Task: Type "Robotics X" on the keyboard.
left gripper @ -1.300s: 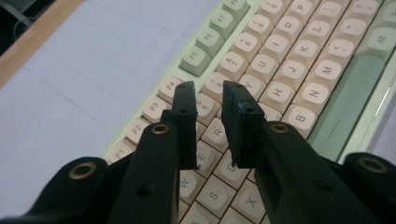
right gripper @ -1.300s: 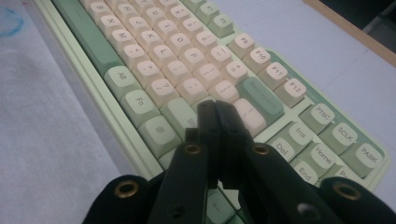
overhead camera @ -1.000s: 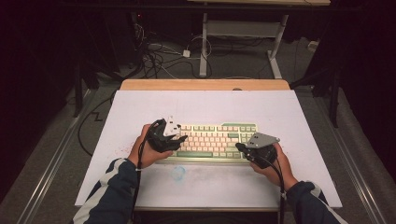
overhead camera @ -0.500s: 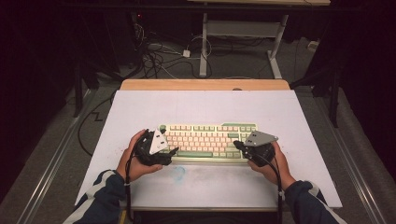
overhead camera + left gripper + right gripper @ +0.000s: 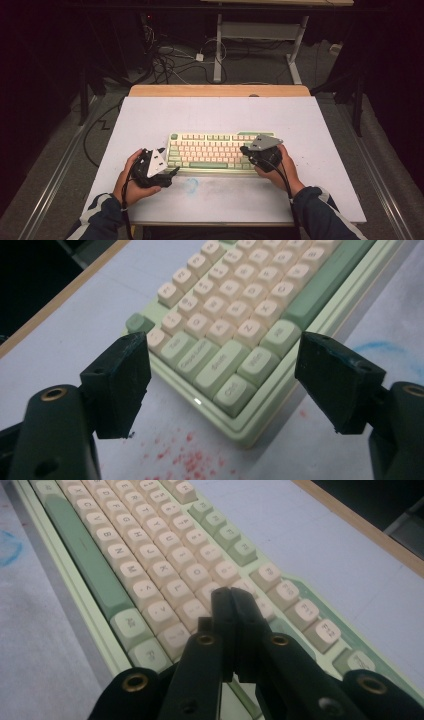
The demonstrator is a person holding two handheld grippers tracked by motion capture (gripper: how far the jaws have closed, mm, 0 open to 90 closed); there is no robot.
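The keyboard (image 5: 215, 152) lies lengthwise along the table's (image 5: 320, 130) near edge. Left claw (image 5: 220, 385) has just spread wide, empty; right claw (image 5: 231, 605) is closed over the keys.

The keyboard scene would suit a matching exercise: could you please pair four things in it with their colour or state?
Things:
1. left claw
2. right claw
3. space bar
4. smudge beside the keyboard's near edge

Colour or state:
A. dark green
B. blue
C. jaws wide apart, nothing between them
D. jaws shut together over the keys

Pairs: 1-C, 2-D, 3-A, 4-B
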